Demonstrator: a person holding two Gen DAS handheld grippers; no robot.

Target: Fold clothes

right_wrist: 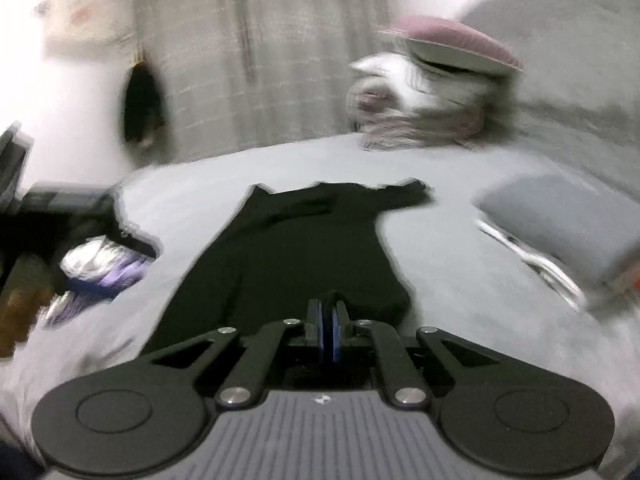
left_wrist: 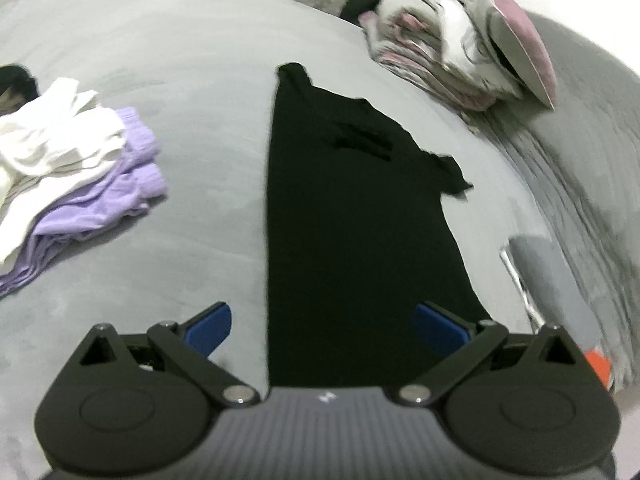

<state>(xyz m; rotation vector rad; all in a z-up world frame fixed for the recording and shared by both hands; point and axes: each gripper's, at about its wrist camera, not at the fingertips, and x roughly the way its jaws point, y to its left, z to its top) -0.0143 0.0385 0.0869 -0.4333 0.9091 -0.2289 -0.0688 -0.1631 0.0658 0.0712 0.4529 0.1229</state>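
The left gripper (left_wrist: 322, 322) hangs with its blue pads (left_wrist: 210, 326) spread wide, nothing between them. Directly under and ahead of it lies the black garment (left_wrist: 344, 216), flat on the grey bedspread (left_wrist: 180, 80). It is folded lengthwise: its left edge runs straight away from the gripper, and a short sleeve (left_wrist: 452, 176) sticks out on the right at the far end. The near end of the cloth disappears beneath the gripper's body. To the left of the gripper, well apart from the black garment, sits a pile of white and lilac clothes (left_wrist: 76, 176). Far ahead and to the right, a stack of pink and white bedding (left_wrist: 452, 60) carries a mauve pillow (left_wrist: 516, 28) on top. Just to the right of the gripper a grey object with a white edge (left_wrist: 536, 264) rests on the bed; what it is cannot be told.

The right gripper (right_wrist: 328, 330) has its pads (right_wrist: 329, 336) pressed together. The black garment's (right_wrist: 304, 252) near edge lies at or under the tips; whether cloth is pinched between them cannot be told, since the view is blurred. Beyond, the garment stretches away with its sleeve (right_wrist: 404, 194) to the right. Left of this gripper lies the lilac and white pile (right_wrist: 100, 268), and beyond the bed hangs a pale curtain (right_wrist: 260, 60).
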